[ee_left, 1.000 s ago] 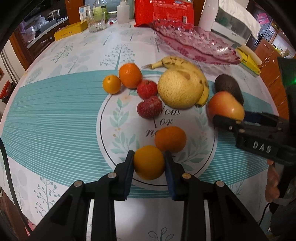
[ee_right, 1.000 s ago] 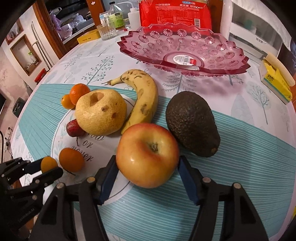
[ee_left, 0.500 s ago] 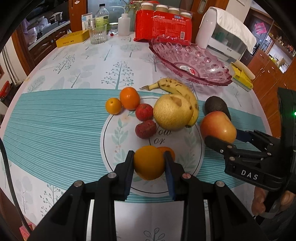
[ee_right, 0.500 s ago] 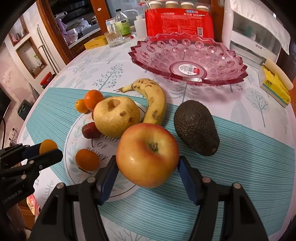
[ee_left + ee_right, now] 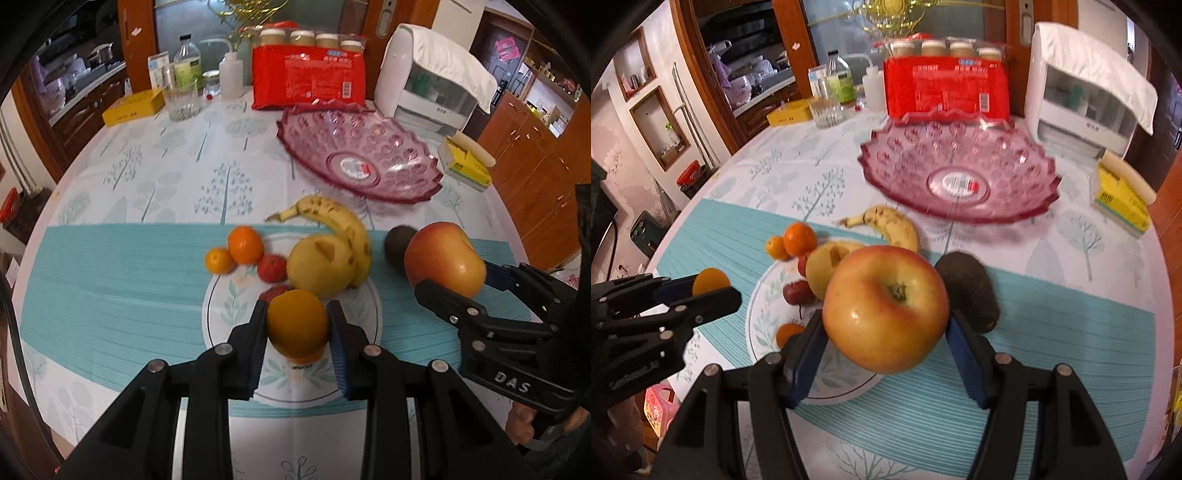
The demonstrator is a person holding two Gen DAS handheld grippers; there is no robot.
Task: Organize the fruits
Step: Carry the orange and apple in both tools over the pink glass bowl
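The left gripper (image 5: 297,332) is closed on an orange (image 5: 297,323) at the lower centre of its frame, the pads pressing both sides. The right gripper (image 5: 884,332) is half open around an apple (image 5: 885,308) and clamps it at the widest part, probably so it cannot slip. Both fruits seem lifted off the tablecloth (image 5: 110,273). The pink bowl (image 5: 406,184) waits empty in the upper right, likely the goal. Banana (image 5: 343,221), pear (image 5: 319,267), avocado (image 5: 971,291) and small fruits lie in the middle.
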